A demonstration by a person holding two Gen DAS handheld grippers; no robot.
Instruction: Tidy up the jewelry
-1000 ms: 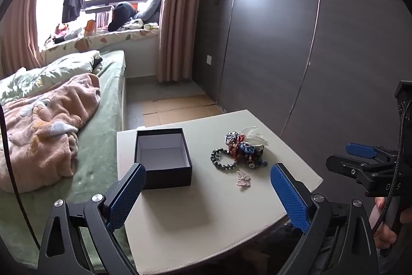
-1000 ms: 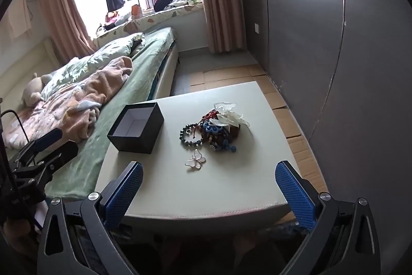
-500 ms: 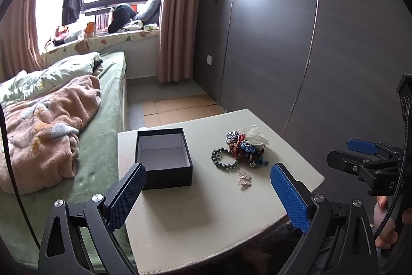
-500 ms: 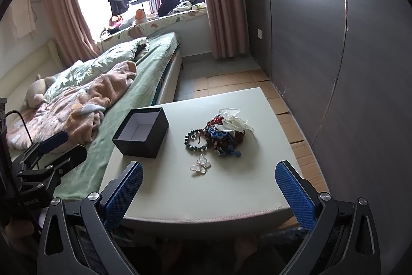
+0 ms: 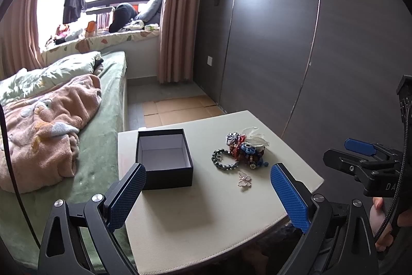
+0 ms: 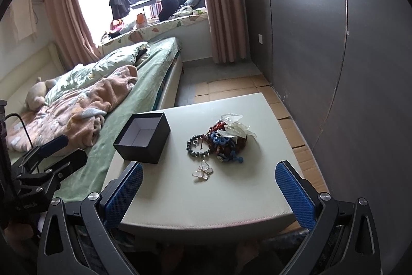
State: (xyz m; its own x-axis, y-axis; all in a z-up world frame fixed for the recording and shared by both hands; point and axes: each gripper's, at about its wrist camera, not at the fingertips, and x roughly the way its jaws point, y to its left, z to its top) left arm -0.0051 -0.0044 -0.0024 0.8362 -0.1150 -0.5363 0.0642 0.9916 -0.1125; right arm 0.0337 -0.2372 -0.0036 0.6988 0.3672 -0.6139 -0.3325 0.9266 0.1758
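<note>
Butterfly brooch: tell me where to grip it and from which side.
The pale pink butterfly-shaped brooch lies flat on the white table, apart from the bead pile. Come straight down with the right gripper, pinching across its narrow body, probably between the wings.

Black box (image 5: pixel 164 159), blue-padded tongs (image 5: pixel 208 195), pale pink butterfly (image 6: pixel 203 170).

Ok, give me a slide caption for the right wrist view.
Open right claw hovers before a table with an empty black box, butterfly brooch and jewelry pile.
</note>
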